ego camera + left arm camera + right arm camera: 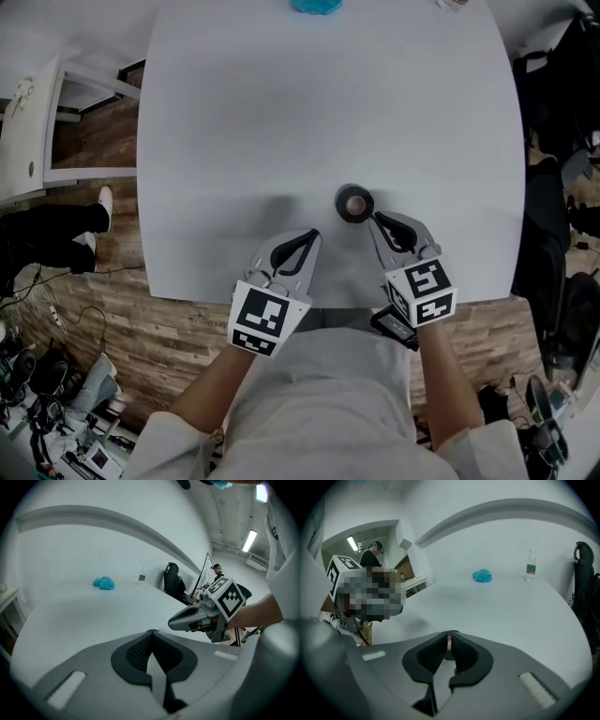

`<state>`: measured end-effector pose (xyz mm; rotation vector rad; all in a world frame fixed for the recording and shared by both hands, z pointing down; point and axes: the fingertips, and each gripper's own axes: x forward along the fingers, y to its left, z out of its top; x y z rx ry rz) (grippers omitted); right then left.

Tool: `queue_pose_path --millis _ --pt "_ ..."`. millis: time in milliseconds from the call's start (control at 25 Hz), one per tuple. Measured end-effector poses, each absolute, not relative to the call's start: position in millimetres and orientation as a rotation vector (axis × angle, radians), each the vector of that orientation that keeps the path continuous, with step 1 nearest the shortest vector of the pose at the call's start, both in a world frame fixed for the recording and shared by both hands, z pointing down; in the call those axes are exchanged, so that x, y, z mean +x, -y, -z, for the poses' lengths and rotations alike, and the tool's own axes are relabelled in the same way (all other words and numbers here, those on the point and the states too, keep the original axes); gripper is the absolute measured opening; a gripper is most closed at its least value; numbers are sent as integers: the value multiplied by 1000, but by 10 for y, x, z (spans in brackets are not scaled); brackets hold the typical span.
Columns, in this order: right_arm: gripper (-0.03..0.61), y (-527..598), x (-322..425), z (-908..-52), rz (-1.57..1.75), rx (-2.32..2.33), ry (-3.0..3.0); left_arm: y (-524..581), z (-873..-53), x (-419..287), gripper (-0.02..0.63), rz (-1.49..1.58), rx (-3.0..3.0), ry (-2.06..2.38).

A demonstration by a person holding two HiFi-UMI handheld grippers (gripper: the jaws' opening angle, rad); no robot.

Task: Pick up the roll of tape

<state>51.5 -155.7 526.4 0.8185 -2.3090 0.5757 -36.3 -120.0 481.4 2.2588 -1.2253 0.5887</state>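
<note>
A small dark roll of tape (354, 203) lies flat on the white table (281, 112), near its front edge. My right gripper (376, 218) rests its tips against the roll's near right side. In the right gripper view its jaws (449, 635) stand a narrow crack apart, and a white and red sliver shows through the slit; the rest of the roll is hidden behind them. My left gripper (313, 235) hovers left of the roll, apart from it. Its pads (151, 633) meet with nothing between them. The right gripper (171, 623) shows to its right.
A blue crumpled lump (316, 6) lies at the table's far edge, with a water bottle (529, 566) near it. A black chair (553, 216) stands at the right, a person's leg and shoe (58, 228) and a white cabinet (23, 122) at the left.
</note>
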Motion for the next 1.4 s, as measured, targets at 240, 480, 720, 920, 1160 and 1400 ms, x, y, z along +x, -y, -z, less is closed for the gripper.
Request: queue_pose_path --millis 240,480,720,920,1160,1400 --pt "68 1568 446 -5389 -568 774 2278 1228 -4863 -408 20 -586 2246 1219" --pt "137 1594 391 -5482 -561 766 2255 1255 -4910 -447 20 -581 2239 1204" --pt "234 1648 356 -5587 -557 777 2228 1283 -4985 -485 20 -581 2223 1198" --pt "278 1637 311 -5678 -552 750 2208 1296 -5030 -509 20 -580 2208 1197" --pt "337 1640 176 -5765 -524 749 2178 1296 -5090 -612 20 -581 2195 1188" --pt "357 1628 144 -5859 -500 741 2155 1298 -5139 -622 20 -585 2186 1182"
